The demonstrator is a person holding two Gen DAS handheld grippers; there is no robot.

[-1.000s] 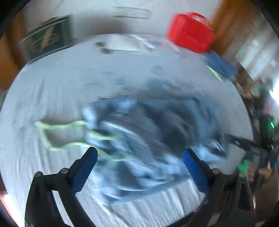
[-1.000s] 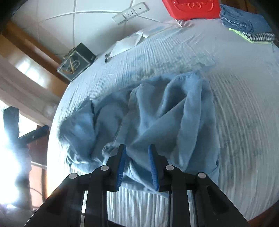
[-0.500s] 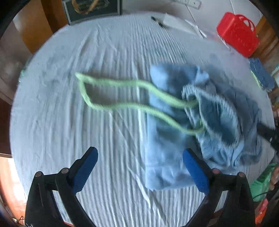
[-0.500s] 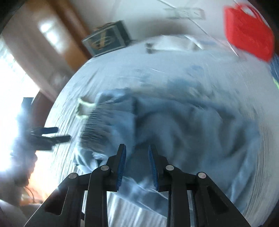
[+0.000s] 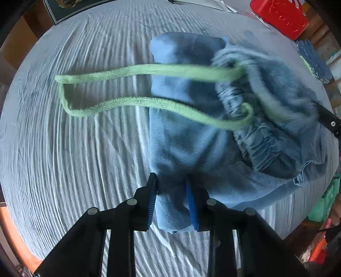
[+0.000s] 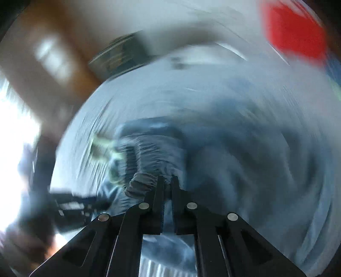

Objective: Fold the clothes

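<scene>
Blue shorts (image 5: 187, 136) with an elastic waistband (image 5: 251, 132) and a long green drawstring (image 5: 119, 74) lie crumpled on the bed. My left gripper (image 5: 171, 191) is shut on the near edge of the shorts. In the blurred right wrist view my right gripper (image 6: 168, 181) is shut on the gathered waistband (image 6: 142, 183) of the shorts. Its black frame (image 5: 328, 119) shows at the right edge of the left wrist view. The drawstring (image 6: 102, 147) shows as a pale green smear left of the waistband.
The bed has a ribbed pale blue sheet (image 5: 74, 149). A red basket (image 5: 279, 17) and folded blue clothes (image 5: 313, 59) lie at the far right. A dark framed picture (image 5: 70, 8) stands at the head. The bed's wooden edge (image 5: 12, 230) runs at the left.
My left gripper was open above the sheet and has closed on the shorts' edge. My right gripper has moved along with the waistband; its view has turned and blurred. The drawstring has swung.
</scene>
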